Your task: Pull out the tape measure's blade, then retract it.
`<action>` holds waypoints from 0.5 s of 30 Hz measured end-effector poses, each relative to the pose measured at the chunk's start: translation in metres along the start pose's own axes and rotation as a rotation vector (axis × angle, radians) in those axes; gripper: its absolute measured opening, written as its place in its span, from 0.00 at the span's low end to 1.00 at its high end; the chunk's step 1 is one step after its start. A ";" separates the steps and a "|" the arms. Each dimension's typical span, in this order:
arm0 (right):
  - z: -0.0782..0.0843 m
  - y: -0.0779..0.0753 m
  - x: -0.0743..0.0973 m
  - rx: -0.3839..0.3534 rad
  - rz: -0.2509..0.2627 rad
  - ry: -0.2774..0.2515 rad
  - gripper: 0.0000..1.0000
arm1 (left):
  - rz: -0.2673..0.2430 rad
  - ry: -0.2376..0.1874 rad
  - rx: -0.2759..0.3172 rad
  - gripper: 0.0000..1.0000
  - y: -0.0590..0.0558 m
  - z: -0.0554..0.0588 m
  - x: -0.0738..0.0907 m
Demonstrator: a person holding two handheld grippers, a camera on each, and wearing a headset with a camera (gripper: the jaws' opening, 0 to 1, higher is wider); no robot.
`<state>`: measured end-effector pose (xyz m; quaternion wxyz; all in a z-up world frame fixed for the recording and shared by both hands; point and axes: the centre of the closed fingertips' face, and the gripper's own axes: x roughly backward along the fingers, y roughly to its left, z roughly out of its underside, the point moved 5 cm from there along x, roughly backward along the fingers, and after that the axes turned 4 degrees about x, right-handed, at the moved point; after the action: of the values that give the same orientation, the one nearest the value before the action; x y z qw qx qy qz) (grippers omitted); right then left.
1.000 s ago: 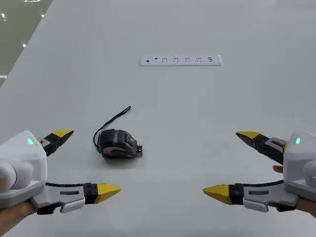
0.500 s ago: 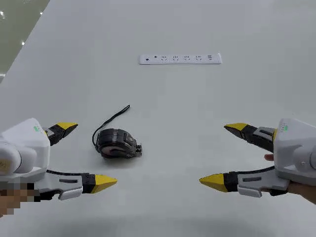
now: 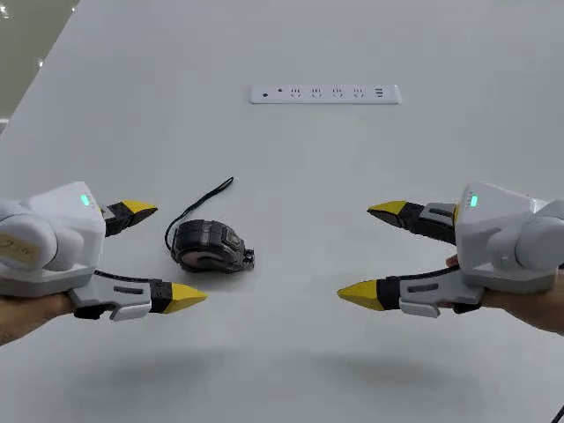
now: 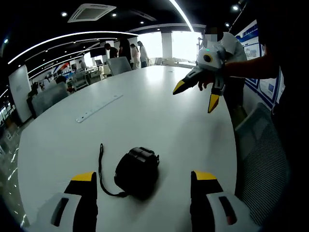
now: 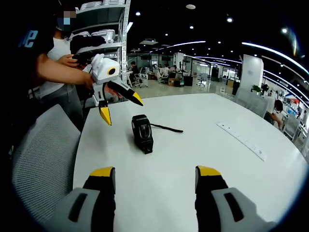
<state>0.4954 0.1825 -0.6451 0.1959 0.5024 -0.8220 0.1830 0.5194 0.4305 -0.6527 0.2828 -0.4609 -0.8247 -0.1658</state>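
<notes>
Tape measure markings too small, power strip sockets indistinct

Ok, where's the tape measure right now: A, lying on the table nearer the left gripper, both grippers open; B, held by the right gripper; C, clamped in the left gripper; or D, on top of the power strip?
A: the tape measure lies untouched on the white table, just ahead of the left gripper, whose jaws stand apart; the right gripper is open too, farther off.
</notes>
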 end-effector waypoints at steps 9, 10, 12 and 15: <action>-0.004 -0.004 -0.017 0.042 -0.043 0.010 0.61 | 0.041 0.047 -0.042 0.66 0.006 -0.001 -0.009; -0.004 -0.004 -0.017 0.042 -0.044 0.010 0.61 | 0.042 0.048 -0.043 0.65 0.006 -0.001 -0.009; -0.004 -0.004 -0.019 0.045 -0.047 0.010 0.59 | 0.045 0.053 -0.047 0.64 0.006 -0.001 -0.010; -0.010 -0.007 -0.043 0.088 -0.101 0.021 0.56 | 0.074 0.118 -0.122 0.62 0.012 0.000 -0.020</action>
<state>0.5214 0.2164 -0.6578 0.1912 0.5493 -0.7847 0.2144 0.5377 0.4231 -0.6650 0.3084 -0.4970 -0.7772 -0.2321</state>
